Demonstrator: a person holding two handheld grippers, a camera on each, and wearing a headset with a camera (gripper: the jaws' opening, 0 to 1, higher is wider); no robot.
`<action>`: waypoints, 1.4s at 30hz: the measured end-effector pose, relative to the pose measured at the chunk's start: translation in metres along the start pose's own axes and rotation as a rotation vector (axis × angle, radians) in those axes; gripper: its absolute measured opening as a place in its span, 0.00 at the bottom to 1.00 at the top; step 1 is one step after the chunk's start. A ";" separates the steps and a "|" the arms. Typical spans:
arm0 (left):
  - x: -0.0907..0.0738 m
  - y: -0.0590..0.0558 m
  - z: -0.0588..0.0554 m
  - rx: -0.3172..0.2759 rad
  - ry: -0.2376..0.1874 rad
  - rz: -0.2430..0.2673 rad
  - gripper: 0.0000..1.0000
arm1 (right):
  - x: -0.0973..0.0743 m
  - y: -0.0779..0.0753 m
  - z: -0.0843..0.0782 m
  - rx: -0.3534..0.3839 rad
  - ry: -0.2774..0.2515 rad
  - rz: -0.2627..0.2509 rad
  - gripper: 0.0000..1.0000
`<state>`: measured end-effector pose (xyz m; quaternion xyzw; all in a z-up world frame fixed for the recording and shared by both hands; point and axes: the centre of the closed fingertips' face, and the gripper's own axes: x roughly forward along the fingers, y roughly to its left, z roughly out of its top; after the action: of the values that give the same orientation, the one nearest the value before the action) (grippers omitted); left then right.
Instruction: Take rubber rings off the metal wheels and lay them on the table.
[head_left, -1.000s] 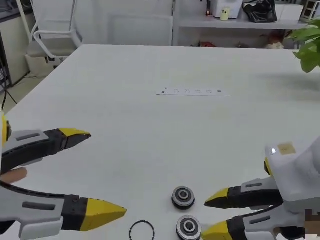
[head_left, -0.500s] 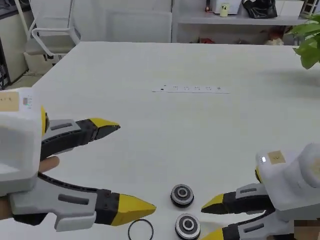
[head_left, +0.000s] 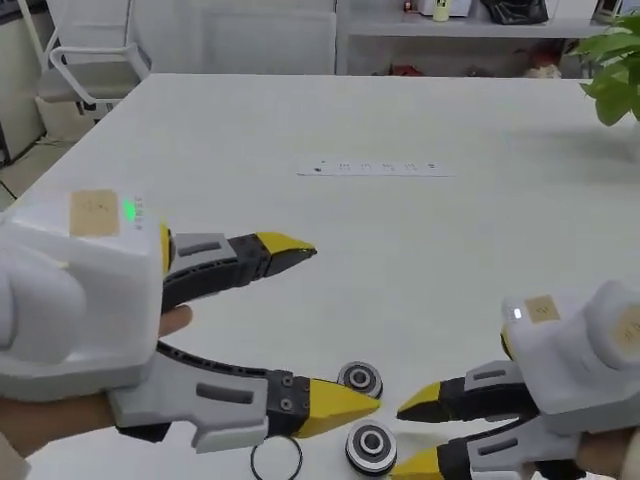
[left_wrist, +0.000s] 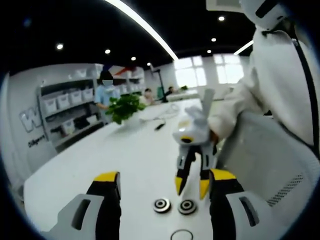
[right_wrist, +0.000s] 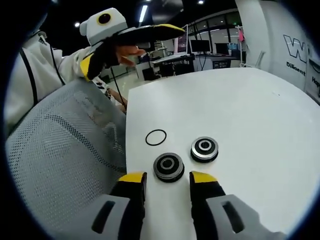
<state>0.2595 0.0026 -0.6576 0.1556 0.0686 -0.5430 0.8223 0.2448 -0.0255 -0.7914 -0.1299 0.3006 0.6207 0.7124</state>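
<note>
Two small metal wheels lie near the table's front edge. The farther wheel (head_left: 360, 379) (right_wrist: 204, 149) (left_wrist: 161, 205) shows a bare silver rim. The nearer wheel (head_left: 371, 445) (right_wrist: 169, 166) (left_wrist: 187, 206) has a dark outer band. A loose black rubber ring (head_left: 276, 460) (right_wrist: 156, 137) (left_wrist: 181, 235) lies flat to their left. My left gripper (head_left: 335, 325) (left_wrist: 164, 176) hovers wide open, its lower jaw tip just left of the farther wheel. My right gripper (head_left: 403, 437) (right_wrist: 166, 177) is open, its jaws pointing at the nearer wheel from the right, a short gap away.
A white power strip (head_left: 375, 168) lies mid-table. A potted plant (head_left: 612, 75) stands at the far right corner, and an office chair (head_left: 90, 70) sits beyond the far left edge. Shelving runs along the back wall.
My left gripper has swung right and forward, so its lower jaw now sits beside the wheels. The right gripper, wheels and loose ring have hardly moved.
</note>
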 end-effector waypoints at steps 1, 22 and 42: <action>0.003 -0.001 -0.002 -0.002 0.002 -0.008 0.70 | 0.000 0.000 0.000 0.001 0.000 0.001 0.30; 0.042 -0.036 -0.059 -0.019 0.071 -0.199 0.49 | 0.004 -0.005 -0.005 0.006 0.010 -0.011 0.30; 0.056 -0.038 -0.096 -0.086 0.114 -0.205 0.26 | 0.010 -0.006 -0.009 0.008 0.008 0.010 0.26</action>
<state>0.2527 -0.0279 -0.7705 0.1431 0.1541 -0.6110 0.7632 0.2485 -0.0237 -0.8051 -0.1280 0.3067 0.6224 0.7086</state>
